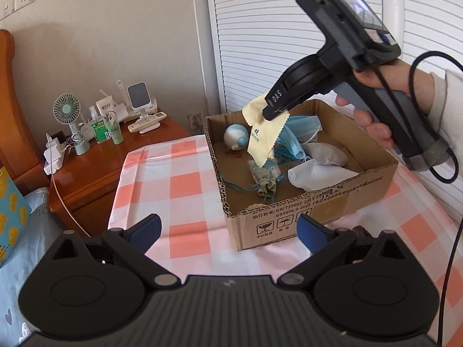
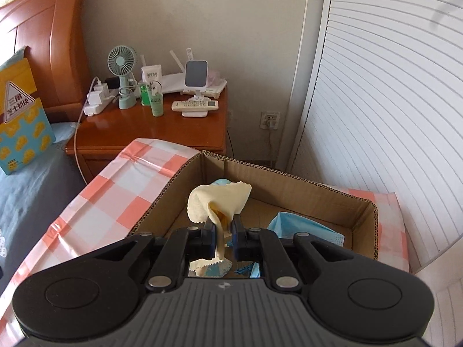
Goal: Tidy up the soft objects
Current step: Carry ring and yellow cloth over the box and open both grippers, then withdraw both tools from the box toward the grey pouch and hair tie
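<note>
One yellow cloth hangs pinched in the right gripper (left gripper spread, idle): part the fingers only with the cardboard box directly beneath.

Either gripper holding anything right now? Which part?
Right gripper pinches the yellow cloth near its upper edge; the rest hangs over the cardboard box. Left gripper is open, holding nothing.

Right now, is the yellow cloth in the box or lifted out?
Lifted: the yellow cloth hangs pinched in the right gripper above the cardboard box.
</note>
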Demonstrator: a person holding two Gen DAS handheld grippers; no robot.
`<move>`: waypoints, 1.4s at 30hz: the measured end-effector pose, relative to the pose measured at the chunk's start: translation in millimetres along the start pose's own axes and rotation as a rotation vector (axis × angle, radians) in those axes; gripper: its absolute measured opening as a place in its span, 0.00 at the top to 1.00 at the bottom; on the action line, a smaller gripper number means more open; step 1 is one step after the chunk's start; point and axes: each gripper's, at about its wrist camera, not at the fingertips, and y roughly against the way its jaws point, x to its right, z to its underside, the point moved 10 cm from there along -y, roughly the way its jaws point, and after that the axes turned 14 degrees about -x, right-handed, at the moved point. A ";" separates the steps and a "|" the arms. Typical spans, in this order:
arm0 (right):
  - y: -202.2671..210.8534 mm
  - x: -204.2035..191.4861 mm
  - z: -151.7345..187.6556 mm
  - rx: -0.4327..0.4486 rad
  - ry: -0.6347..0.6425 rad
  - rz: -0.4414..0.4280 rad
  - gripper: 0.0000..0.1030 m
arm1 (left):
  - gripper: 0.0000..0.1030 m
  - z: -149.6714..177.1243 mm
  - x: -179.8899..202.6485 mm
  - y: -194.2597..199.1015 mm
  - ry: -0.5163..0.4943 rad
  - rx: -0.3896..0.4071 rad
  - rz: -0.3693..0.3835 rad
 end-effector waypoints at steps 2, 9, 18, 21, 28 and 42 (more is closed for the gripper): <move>-7.4 3.0 0.0 -0.019 0.008 0.045 0.77 | 0.03 0.7 1.6 -1.0 -0.001 -0.003 0.004; -5.6 8.5 1.4 0.003 0.016 0.097 0.13 | 0.03 0.5 7.1 -2.2 -0.004 -0.008 0.014; 17.3 10.5 9.8 0.023 0.003 0.113 0.01 | 0.03 0.2 11.2 7.7 -0.005 0.005 0.015; 26.1 10.1 16.7 0.029 0.000 0.123 0.00 | 0.02 0.6 12.5 12.8 -0.005 0.010 0.012; 46.5 17.6 45.1 0.032 -0.058 0.153 0.00 | 0.02 1.0 14.6 26.0 -0.011 0.033 0.008; 62.7 32.0 156.1 0.031 -0.190 0.122 0.00 | 0.01 10.1 15.4 21.1 -0.009 0.024 0.027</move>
